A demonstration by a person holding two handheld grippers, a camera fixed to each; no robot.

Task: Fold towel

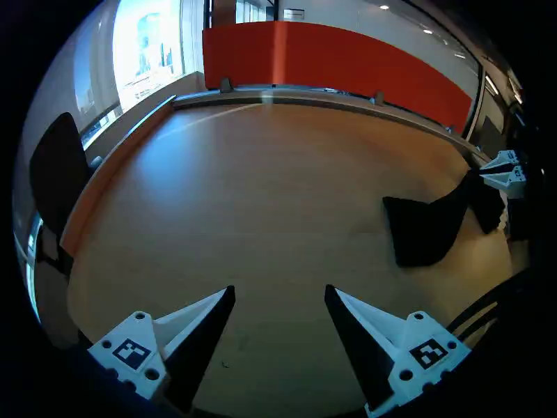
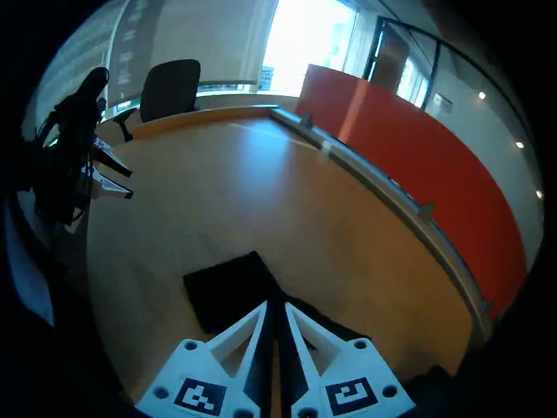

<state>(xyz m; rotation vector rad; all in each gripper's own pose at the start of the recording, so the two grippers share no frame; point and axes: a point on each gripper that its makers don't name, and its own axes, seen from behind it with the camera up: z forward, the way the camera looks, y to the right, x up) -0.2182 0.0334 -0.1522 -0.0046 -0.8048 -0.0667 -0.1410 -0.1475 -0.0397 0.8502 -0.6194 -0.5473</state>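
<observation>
A dark towel lies on the wooden table at the right in the left gripper view, one corner pulled up toward my right gripper. In the right gripper view the towel sits just ahead of my right gripper, whose fingers are shut on a pinch of its near edge. My left gripper hovers open over bare wood, well to the left of the towel, with nothing between its fingers. From the right gripper view, that left gripper shows far left, held by a dark-sleeved hand.
An orange divider panel with a metal rail runs along the table's far edge. A black chair stands at the far end by bright windows. Another dark chair back sits off the table's left edge.
</observation>
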